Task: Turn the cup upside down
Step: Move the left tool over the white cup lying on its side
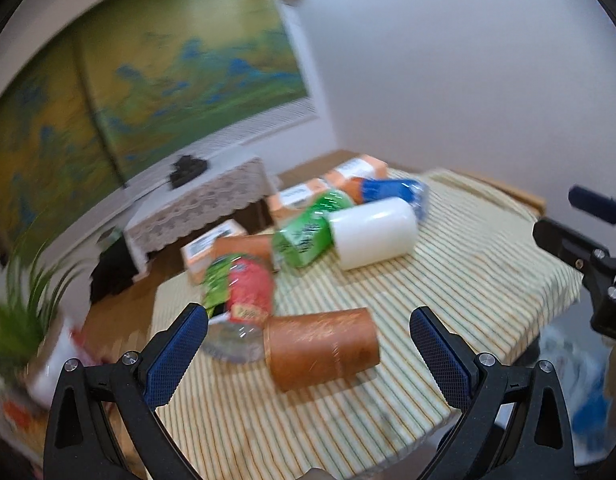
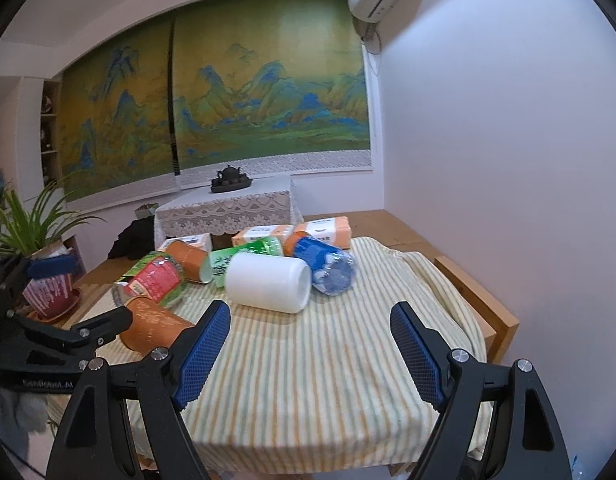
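Observation:
Several cups lie on their sides on a striped cloth [image 2: 328, 380]. A brown cup [image 1: 322, 348] lies nearest, between and just beyond the fingers of my open, empty left gripper [image 1: 308, 316]; it also shows in the right wrist view [image 2: 154, 326]. A white cup [image 1: 374, 232] [image 2: 268, 282] lies further back. A red and green cup [image 1: 246, 286] [image 2: 156, 278], a green cup [image 1: 308, 230] [image 2: 248, 254] and a blue cup [image 1: 392, 190] [image 2: 326, 264] lie around it. My right gripper [image 2: 310, 318] is open and empty above the cloth, short of the white cup.
Orange tissue packs [image 2: 288, 234] lie behind the cups. A potted plant [image 2: 44, 264] stands at the left. A lace-covered side table [image 2: 228, 208] holds a tea set. The wooden table edge [image 2: 480, 308] and a wall are at the right. The left wrist view is motion-blurred.

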Available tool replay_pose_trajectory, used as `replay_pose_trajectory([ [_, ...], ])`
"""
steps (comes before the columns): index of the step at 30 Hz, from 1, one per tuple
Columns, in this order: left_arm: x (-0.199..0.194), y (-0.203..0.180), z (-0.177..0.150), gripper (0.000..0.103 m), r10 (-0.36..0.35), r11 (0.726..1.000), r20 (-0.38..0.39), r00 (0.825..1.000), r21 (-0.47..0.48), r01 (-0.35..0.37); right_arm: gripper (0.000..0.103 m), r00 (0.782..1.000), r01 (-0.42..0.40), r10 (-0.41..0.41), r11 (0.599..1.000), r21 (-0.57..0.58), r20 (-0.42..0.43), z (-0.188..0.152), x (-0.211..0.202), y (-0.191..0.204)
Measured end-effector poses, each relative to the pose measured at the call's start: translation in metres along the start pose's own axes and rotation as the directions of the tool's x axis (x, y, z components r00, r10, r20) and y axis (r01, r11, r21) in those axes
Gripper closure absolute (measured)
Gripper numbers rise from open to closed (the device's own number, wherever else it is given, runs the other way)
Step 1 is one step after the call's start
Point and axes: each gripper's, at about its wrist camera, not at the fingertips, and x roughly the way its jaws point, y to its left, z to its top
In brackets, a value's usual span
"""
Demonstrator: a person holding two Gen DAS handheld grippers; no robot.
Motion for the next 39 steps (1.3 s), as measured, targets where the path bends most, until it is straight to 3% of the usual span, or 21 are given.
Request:
replay_pose_trajectory([
  [6,0.034,-0.028,0.038,0.001,-0.093,0.972,-0.071,0.993,0.208,0.106,0.024,1.000,0.027,-0.026,0.999,0.045,-0.016,-0.008,0.002,-0.024],
  [9,0.054,-0.045,0.053,0.001,-0.126,0.936,-0.141,0.982,0.310,0.165,0.024,0.999,0.038,-0.036,0.997,0.062,-0.026,-0.013,0.004,-0.035],
  [14,0.090,-0.079,0.076,0.001,-0.145,0.852,-0.233,0.961,0.465,0.242,0.024,0.998,0.057,-0.053,0.993,0.105,-0.047,-0.023,0.007,-0.054],
  [19,0.132,-0.095,0.095,0.002,-0.139,0.801,-0.310,0.940,0.523,0.291,0.024,0.994,0.085,-0.075,0.985,0.151,-0.075,-0.033,0.013,-0.076],
  [24,0.161,-0.103,0.098,0.007,-0.087,0.754,-0.332,0.939,0.595,0.280,0.024,0.991,0.110,-0.095,0.979,0.174,-0.091,-0.038,0.016,-0.089],
  [34,0.201,-0.119,0.089,0.009,-0.063,0.647,-0.364,0.929,0.694,0.316,0.024,0.990,0.103,-0.077,0.969,0.224,-0.122,-0.041,0.029,-0.104],
  [39,0.211,-0.123,0.084,0.016,-0.057,0.631,-0.372,0.927,0.705,0.322,0.024,0.988,0.094,-0.061,0.965,0.246,-0.140,-0.042,0.035,-0.110],
])
